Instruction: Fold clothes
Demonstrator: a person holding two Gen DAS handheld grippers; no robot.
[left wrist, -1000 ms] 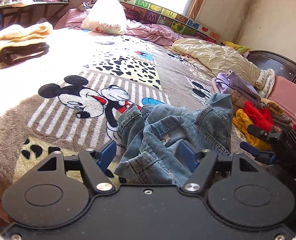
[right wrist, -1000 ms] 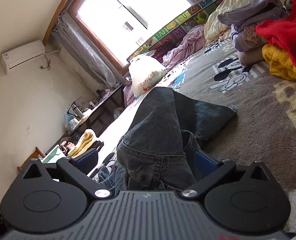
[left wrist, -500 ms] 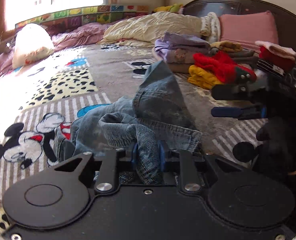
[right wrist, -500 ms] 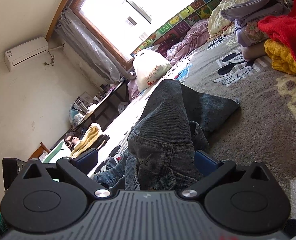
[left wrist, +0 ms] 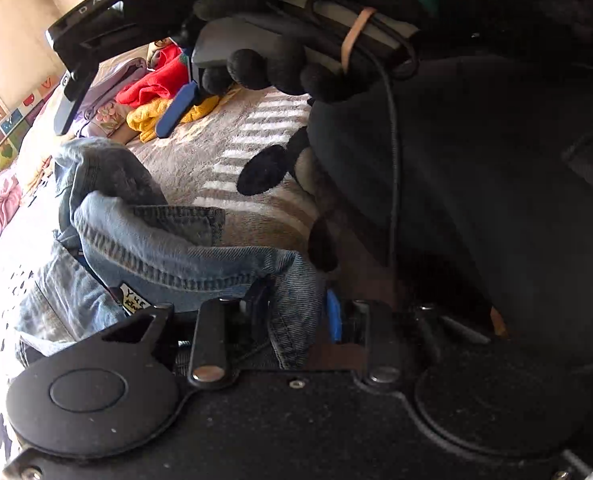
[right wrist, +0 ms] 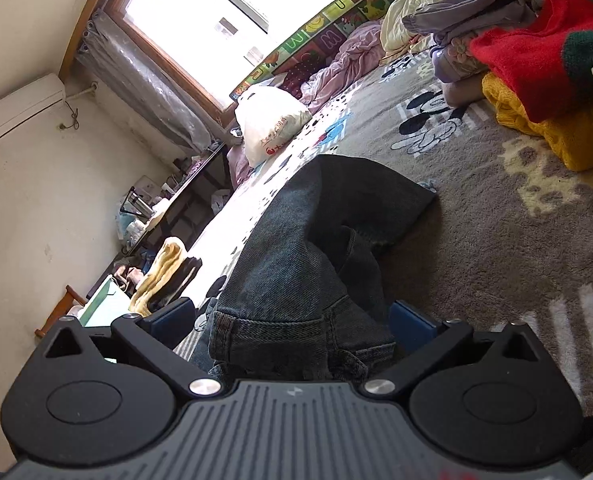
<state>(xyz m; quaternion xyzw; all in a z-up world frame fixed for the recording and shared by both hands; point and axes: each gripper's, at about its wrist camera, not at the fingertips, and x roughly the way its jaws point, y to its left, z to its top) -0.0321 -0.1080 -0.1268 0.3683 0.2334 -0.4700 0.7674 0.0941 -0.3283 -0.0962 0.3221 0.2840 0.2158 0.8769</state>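
Observation:
A blue denim garment (left wrist: 168, 248) lies crumpled on the Mickey Mouse blanket (left wrist: 256, 148). My left gripper (left wrist: 296, 314) is shut on a folded, seamed edge of it, which is drawn up off the heap. In the right wrist view the denim (right wrist: 316, 240) looks dark and humps up between the two fingers. My right gripper (right wrist: 292, 320) is open, fingers wide apart on either side of a hem. The left wrist view also shows that tool above, its blue finger (left wrist: 176, 108) in the air, held by a black-gloved hand (left wrist: 276, 68).
A folded stack of red, yellow and purple clothes (right wrist: 536, 80) sits at the right of the bed. A white bag (right wrist: 272, 120) and pink bedding lie near the window. A yellow and brown folded pile (right wrist: 164, 276) lies at the bed's left. The person's dark clothing (left wrist: 496, 200) fills the left view's right side.
The left gripper, which shut on the denim about half a second ago, has swung round with it toward the person and the right tool. The right gripper has stayed open and barely shifted.

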